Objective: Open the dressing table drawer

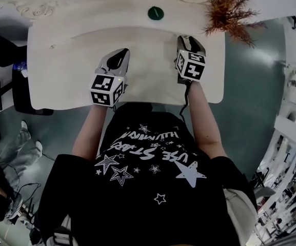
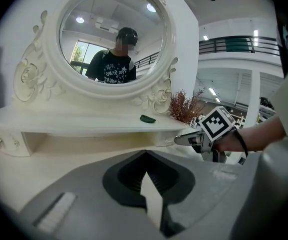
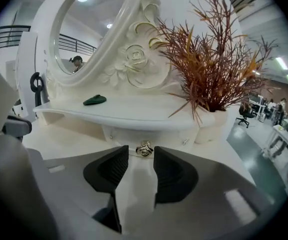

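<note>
The white dressing table (image 1: 60, 76) has a raised shelf with a small drawer (image 3: 126, 134) under its right end. That drawer's metal knob (image 3: 144, 148) sits just ahead of my right gripper (image 3: 141, 153), in line with the gap between its open jaws. Nothing is held. From above, the right gripper (image 1: 190, 39) hovers over the tabletop near the back right. My left gripper (image 1: 118, 55) hangs over the middle of the tabletop, and its jaws (image 2: 144, 153) are shut and empty. A second small drawer with a knob (image 2: 0, 143) shows under the shelf's left end.
A round mirror (image 2: 111, 34) in a carved frame rises behind the shelf. On the shelf lie a green object (image 1: 155, 13) and a pot of dried reddish twigs (image 1: 230, 12) at the right end. A black chair (image 1: 24, 94) stands left of the table.
</note>
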`<state>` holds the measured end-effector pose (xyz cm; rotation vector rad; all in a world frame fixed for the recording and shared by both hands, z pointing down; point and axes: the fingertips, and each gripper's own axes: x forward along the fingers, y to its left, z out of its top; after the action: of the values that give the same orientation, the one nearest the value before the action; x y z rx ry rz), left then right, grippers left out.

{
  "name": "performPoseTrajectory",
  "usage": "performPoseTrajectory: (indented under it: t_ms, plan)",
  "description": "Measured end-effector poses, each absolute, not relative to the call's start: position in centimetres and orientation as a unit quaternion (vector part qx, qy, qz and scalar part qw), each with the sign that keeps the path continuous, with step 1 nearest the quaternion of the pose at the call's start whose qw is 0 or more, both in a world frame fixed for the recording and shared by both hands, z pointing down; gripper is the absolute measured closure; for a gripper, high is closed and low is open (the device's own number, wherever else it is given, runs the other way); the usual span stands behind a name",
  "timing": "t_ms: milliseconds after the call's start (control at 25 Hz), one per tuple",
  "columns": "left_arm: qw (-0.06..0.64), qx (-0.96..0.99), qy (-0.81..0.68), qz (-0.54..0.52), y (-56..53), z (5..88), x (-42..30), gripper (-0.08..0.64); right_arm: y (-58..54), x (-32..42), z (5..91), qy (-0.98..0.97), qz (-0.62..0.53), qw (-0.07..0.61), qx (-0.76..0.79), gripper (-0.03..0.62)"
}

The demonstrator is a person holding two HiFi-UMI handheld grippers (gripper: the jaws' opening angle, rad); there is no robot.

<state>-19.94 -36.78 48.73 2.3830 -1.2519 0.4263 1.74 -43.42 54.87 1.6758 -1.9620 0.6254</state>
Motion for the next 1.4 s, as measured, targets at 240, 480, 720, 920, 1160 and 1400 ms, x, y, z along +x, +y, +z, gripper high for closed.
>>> performPoseTrajectory:
  t_ms: [240, 480, 720, 920, 1160, 1400]
  plan:
    - [0.213, 0.858, -0.441, 0.154, -37.4, 49.3, -19.8, 0.560, -43.9, 2.2, 55.4, -0.706, 0.224, 0.253, 0.623, 0.468]
    - [0.214, 0.860, -0.437, 0.157, -37.5, 49.8, -19.7, 0.560, -43.8, 2.1, 55.4, -0.707, 0.221, 0.257, 0.621, 0.469]
    - [0.210, 0.861, -0.437, 0.156, -36.9, 49.7, -19.4, 0.560, -43.4, 2.1, 55.4, -0.706, 0.222, 0.259, 0.620, 0.471]
    - [0.207, 0.860, -0.438, 0.158, -36.2, 49.5, -19.5, 0.560, -42.4, 2.2, 55.4, -0.707, 0.225, 0.259, 0.618, 0.471]
    - [0.203, 0.861, -0.440, 0.153, -35.2, 49.0, -19.6, 0.560, -41.3, 2.1, 55.4, -0.707, 0.229, 0.259, 0.616, 0.471]
    - [0.197, 0.860, -0.446, 0.150, -34.3, 48.5, -20.1, 0.560, -41.0, 2.1, 55.4, -0.706, 0.230, 0.257, 0.618, 0.471]
